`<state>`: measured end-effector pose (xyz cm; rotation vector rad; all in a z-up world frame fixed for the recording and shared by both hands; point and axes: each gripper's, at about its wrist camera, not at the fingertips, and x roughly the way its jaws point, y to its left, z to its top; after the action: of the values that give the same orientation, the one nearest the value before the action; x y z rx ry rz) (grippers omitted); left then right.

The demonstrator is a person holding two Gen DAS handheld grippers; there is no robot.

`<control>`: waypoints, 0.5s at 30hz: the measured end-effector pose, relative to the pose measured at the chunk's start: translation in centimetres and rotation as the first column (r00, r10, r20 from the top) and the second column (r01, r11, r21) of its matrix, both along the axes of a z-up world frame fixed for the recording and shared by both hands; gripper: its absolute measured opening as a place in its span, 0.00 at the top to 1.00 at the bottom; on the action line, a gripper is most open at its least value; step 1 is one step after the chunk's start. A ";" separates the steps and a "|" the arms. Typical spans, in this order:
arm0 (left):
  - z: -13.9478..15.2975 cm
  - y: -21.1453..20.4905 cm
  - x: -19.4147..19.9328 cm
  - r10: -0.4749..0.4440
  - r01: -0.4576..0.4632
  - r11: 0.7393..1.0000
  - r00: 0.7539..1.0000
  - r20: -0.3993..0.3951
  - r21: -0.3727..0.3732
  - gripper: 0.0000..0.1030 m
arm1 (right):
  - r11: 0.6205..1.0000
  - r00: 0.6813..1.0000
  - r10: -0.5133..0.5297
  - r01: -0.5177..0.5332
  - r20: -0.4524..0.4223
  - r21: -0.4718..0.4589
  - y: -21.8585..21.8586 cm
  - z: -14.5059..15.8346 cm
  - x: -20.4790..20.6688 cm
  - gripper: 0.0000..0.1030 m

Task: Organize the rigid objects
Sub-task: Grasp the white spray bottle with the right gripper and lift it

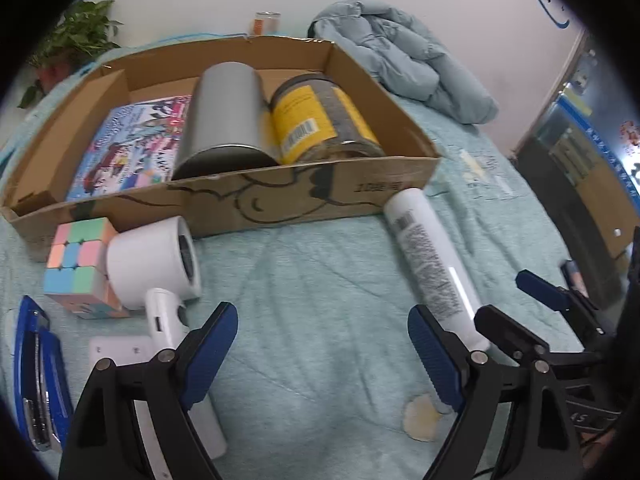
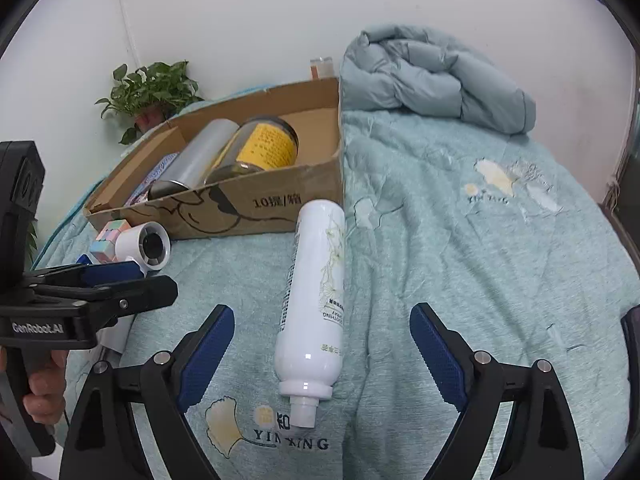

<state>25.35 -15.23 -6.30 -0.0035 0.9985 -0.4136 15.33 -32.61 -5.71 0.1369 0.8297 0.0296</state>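
A white bottle point(image 2: 316, 280) lies on the green bedspread, cap toward me, between the jaws of my right gripper point(image 2: 322, 340). The jaws stand open and their pads are clear of the bottle. My left gripper point(image 1: 320, 344) is open over bare bedspread, with the bottle point(image 1: 432, 268) just to its right. A white hair dryer point(image 1: 156, 264), a pastel cube point(image 1: 80, 264) and a blue stapler point(image 1: 36, 368) lie to its left. The cardboard box point(image 1: 320, 192) holds a silver can point(image 1: 224, 116), a yellow-labelled jar point(image 1: 320, 120) and a colourful book point(image 1: 128, 148).
A folded blue-grey duvet point(image 2: 432, 76) is heaped at the head of the bed. A potted plant point(image 2: 148, 92) stands behind the box by the wall. A small white flat item point(image 1: 120, 350) lies under the dryer handle. A hand point(image 2: 44, 384) holds the left gripper.
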 end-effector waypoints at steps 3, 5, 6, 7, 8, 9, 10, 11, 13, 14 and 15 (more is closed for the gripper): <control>-0.4 0.2 0.3 0.008 -0.008 1.000 1.000 -0.001 0.010 0.15 | 1.000 1.000 0.019 -0.019 -0.016 -0.014 0.4 -0.4 0.9 0.15; -0.5 0.2 0.3 0.012 -0.012 1.000 1.000 -0.005 0.009 0.15 | 1.000 0.999 0.021 -0.022 -0.041 -0.022 0.6 -0.9 1.6 0.23; -0.6 0.2 0.3 0.011 -0.011 1.000 1.000 -0.006 0.007 0.15 | 0.999 0.998 0.023 -0.024 -0.057 -0.022 0.7 -1.2 2.1 0.29; -0.6 0.2 0.3 0.011 -0.011 1.000 1.000 -0.006 0.007 0.15 | 0.999 0.997 0.021 -0.023 -0.075 -0.025 0.7 -1.6 2.5 0.36; -0.6 0.2 0.3 0.011 -0.011 1.000 1.000 -0.006 0.008 0.15 | 0.999 0.996 0.017 -0.020 -0.091 -0.028 0.7 -2.0 2.8 0.40; -0.6 0.2 0.3 0.009 -0.009 1.000 1.000 -0.006 0.007 0.15 | 0.999 0.994 0.010 -0.013 -0.105 -0.030 0.7 -2.4 3.1 0.50; -0.7 0.1 0.3 0.003 -0.003 1.000 1.000 -0.012 0.004 0.15 | 1.000 0.992 0.003 -0.006 -0.123 -0.027 0.7 -2.9 3.5 0.58; -0.8 0.0 0.4 -0.009 0.009 1.000 1.000 -0.026 -0.007 0.15 | 1.000 0.990 0.012 -0.012 -0.143 0.002 0.7 -3.3 3.8 0.59; -1.1 -0.3 0.6 -0.024 0.023 0.999 0.998 -0.055 -0.025 0.15 | 1.000 0.990 0.010 -0.012 -0.143 -0.013 1.2 -3.3 3.8 0.59; -1.2 -0.4 0.7 -0.027 0.025 0.999 0.998 -0.064 -0.030 0.15 | 0.999 0.989 0.017 -0.023 -0.146 -0.036 1.7 -3.3 3.7 0.59; -1.3 -0.6 0.7 -0.036 0.033 0.999 0.997 -0.072 -0.040 0.15 | 0.999 0.989 0.025 -0.032 -0.147 -0.041 2.0 -3.3 3.4 0.59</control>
<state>26.10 -15.82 -7.57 -0.0366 1.0628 -0.4671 18.77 -30.58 -9.03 0.0874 0.9784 0.0290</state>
